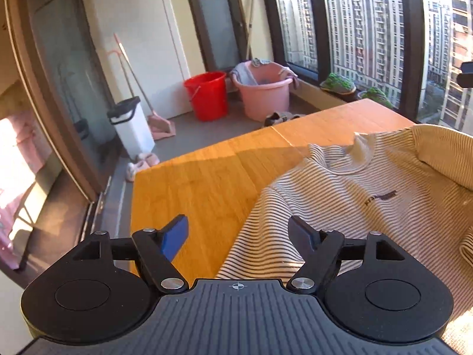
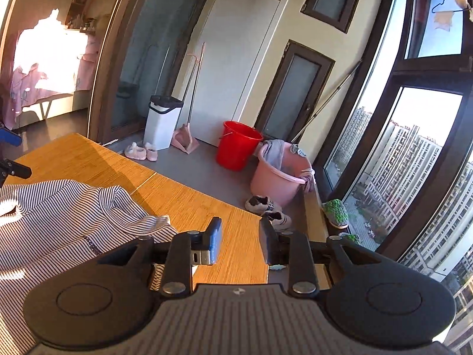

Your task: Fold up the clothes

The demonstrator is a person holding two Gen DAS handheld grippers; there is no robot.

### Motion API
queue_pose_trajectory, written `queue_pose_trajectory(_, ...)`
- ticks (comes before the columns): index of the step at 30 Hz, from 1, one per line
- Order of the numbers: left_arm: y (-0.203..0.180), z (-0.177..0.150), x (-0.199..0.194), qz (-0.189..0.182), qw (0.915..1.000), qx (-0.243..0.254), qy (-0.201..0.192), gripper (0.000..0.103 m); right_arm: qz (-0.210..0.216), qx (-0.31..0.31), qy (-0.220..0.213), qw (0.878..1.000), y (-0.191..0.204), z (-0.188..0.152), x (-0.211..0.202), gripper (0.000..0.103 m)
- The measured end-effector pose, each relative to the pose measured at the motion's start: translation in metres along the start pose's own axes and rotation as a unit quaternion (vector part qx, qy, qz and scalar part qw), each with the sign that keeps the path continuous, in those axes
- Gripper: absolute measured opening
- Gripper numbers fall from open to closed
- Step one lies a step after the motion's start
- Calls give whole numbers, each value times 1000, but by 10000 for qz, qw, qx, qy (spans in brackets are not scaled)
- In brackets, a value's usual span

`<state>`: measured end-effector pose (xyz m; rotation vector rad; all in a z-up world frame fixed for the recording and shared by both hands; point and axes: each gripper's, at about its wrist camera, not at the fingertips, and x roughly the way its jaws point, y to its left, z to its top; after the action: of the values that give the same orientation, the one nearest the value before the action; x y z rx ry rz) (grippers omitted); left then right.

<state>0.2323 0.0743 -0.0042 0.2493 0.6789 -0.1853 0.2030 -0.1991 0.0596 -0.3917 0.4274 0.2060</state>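
Note:
A striped long-sleeved top (image 1: 369, 195) lies spread on the wooden table (image 1: 207, 183), collar toward the far edge, one sleeve folded over at the right. My left gripper (image 1: 239, 230) hovers open above the top's left edge, nothing between its fingers. In the right wrist view the same striped top (image 2: 59, 216) lies at the left, a cuff lying just left of the fingers. My right gripper (image 2: 240, 236) is open by a narrow gap over the table's (image 2: 192, 204) far right corner, holding nothing. Part of the left gripper shows at that view's left edge.
On the floor beyond the table stand a red bucket (image 1: 207, 94), a pink tub (image 1: 263, 91) with cloths, a white bin (image 1: 133, 127), a broom and dustpan, slippers and shoes (image 2: 266, 204). Tall windows (image 1: 369, 29) run along the right, with green slippers on the sill.

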Motion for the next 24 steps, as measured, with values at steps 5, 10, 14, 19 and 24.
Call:
queue_pose_trajectory(5, 0, -3, 20, -728, 9972, -190, 5, 84, 705, 707, 323, 9945, -2, 13, 21, 46)
queue_pose_trajectory(10, 5, -5, 38, -1145, 9926, -389, -61, 84, 877, 785, 794, 9899, 17, 13, 84, 47)
queue_pose_trajectory(14, 4, -4, 47, -1139, 9934, -158, -1, 93, 939, 641, 1289, 9851, 29, 3, 132, 55)
queue_pose_trajectory(19, 10, -2, 60, -1226, 9922, -229, 22, 98, 1052, 684, 1487, 9809, 31, -22, 149, 7)
queue_pose_trajectory(24, 11, 3, 72, -1966, 9804, -84, 89, 103, 1505, 551, 372, 9864, 24, -6, 66, 7)
